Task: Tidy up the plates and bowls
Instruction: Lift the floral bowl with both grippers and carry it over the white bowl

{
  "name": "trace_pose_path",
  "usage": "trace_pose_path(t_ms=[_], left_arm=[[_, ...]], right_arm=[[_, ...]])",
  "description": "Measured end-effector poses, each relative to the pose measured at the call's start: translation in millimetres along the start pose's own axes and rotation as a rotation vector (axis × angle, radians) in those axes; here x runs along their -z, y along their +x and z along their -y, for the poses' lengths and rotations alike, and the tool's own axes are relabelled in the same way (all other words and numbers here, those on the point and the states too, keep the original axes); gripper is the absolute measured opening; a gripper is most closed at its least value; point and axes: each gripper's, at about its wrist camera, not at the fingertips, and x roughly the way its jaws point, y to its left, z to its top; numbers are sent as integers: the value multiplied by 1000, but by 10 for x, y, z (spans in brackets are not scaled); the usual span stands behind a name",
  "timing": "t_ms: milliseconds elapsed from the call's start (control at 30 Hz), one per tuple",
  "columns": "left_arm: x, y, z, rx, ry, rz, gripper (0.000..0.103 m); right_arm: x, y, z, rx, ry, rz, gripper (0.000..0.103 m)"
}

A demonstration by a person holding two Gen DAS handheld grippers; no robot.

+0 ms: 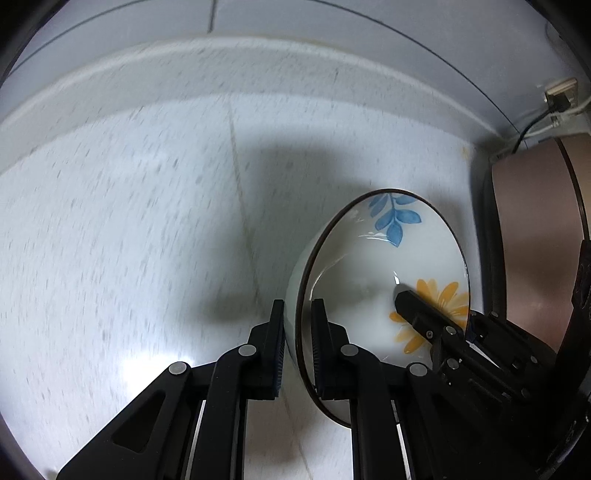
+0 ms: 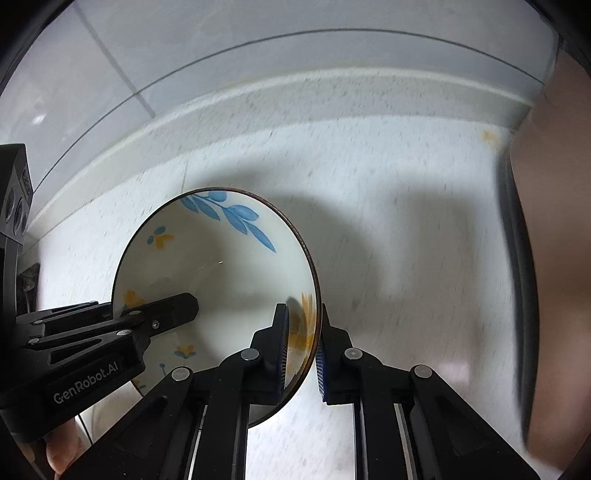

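A white bowl (image 1: 369,266) with blue leaves, orange flowers and a dark rim is held above the speckled counter by both grippers. My left gripper (image 1: 298,332) is shut on its left rim, one finger outside and one inside. My right gripper (image 2: 301,339) is shut on the opposite rim of the same bowl (image 2: 221,266). The right gripper shows at the bowl's right edge in the left wrist view (image 1: 436,321). The left gripper shows at the bowl's left edge in the right wrist view (image 2: 155,321).
The white speckled counter (image 1: 129,221) runs back to a raised lip and a tiled wall (image 1: 295,22). A brownish-pink rounded appliance (image 1: 535,240) stands at the right, with a wall socket and cables (image 1: 557,99) above it. It also shows in the right wrist view (image 2: 554,258).
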Motion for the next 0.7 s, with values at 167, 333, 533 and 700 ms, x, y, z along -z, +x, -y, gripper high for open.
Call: trace_pose_path(t_ms=[167, 333, 533, 700], left_arm=[[278, -73, -48, 3, -20, -10, 9], [516, -238, -27, 1, -8, 7, 8], [828, -601, -49, 35, 8, 49, 8], [1099, -924, -98, 64, 7, 66, 8]], right_arm=[[283, -158, -171, 8, -3, -16, 13], [544, -323, -305, 21, -6, -16, 13], [821, -696, -470, 37, -6, 23, 13], [1129, -1143, -642, 49, -8, 65, 12]])
